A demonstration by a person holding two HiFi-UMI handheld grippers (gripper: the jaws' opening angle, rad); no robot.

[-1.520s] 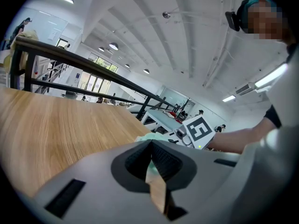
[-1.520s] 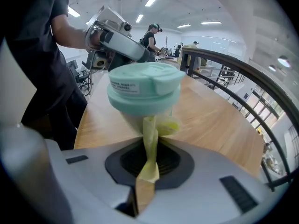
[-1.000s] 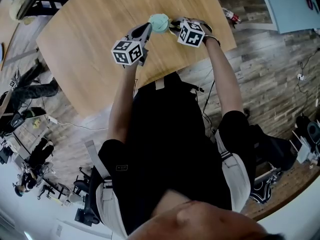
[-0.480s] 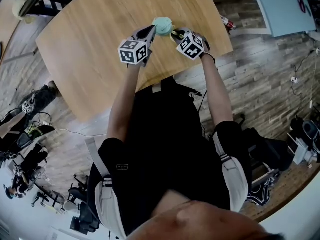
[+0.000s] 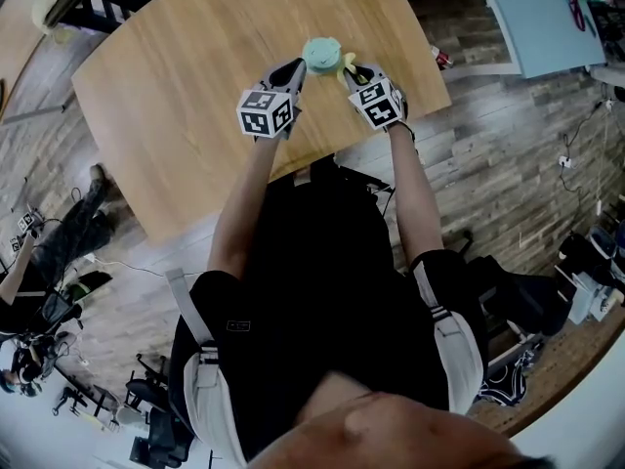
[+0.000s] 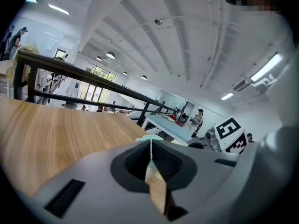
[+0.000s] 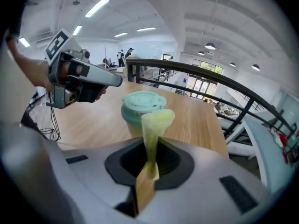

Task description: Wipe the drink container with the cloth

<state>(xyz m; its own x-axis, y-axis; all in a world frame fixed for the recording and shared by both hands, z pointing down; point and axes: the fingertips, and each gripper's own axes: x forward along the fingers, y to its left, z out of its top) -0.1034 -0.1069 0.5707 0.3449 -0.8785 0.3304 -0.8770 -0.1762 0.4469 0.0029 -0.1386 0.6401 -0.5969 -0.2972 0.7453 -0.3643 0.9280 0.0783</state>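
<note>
The drink container (image 5: 321, 51) is set on the table (image 5: 166, 76) between the left gripper (image 5: 295, 67) and the right gripper (image 5: 352, 70), whose cloth (image 7: 155, 122) is held just beside it.

Head view looks steeply down on the table (image 5: 176, 76); both gripper views (low, close) skim across it.

**No legible writing in view**

Nothing here reads as a word, number or brand. The cube on the left gripper (image 5: 297, 65) and the cube on the right gripper (image 5: 351, 70) carry only black-and-white square patterns (code markers, not lettering). The drink container's mint lid (image 7: 142, 102) bears a small raised emblem, too faint to make out. A small patch (image 5: 237, 327) on the person's black shorts holds print too tiny to read.
</note>
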